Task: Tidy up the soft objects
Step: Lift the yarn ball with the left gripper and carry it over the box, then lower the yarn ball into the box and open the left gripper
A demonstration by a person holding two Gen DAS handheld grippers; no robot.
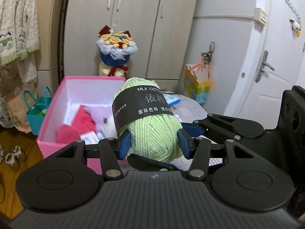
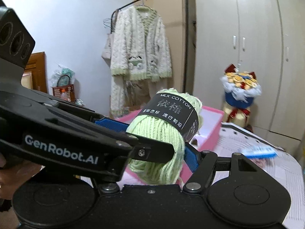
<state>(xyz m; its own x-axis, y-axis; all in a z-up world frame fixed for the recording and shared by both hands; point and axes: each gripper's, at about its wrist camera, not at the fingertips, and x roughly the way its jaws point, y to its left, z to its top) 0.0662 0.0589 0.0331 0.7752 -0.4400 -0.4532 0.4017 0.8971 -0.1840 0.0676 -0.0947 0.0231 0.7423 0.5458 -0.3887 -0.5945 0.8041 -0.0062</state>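
A light green yarn ball (image 1: 152, 133) with a black "MILK COTTON" band hangs in the air in front of a pink box (image 1: 47, 145). My left gripper (image 1: 154, 143) is shut on its lower half, a blue pad on each side. My right gripper (image 1: 162, 145) reaches in from the right, one finger above and one below the ball. In the right wrist view the yarn ball (image 2: 158, 133) sits against my right gripper's (image 2: 158, 152) blue right pad; its other finger is hidden behind the left gripper (image 2: 150, 139). The box holds a red knit piece (image 1: 80, 122) and a pale purple plush (image 1: 103, 118).
The pink box (image 2: 211, 126) stands at the edge of a quilted surface (image 1: 192, 110) with a blue packet (image 1: 172, 99) on it. Behind are a blue bouquet (image 1: 116, 45), wardrobe doors and a white door (image 1: 266, 66). A teal bag (image 1: 36, 114) and slippers (image 1: 13, 154) lie on the floor; a cardigan (image 2: 139, 57) hangs on a rack.
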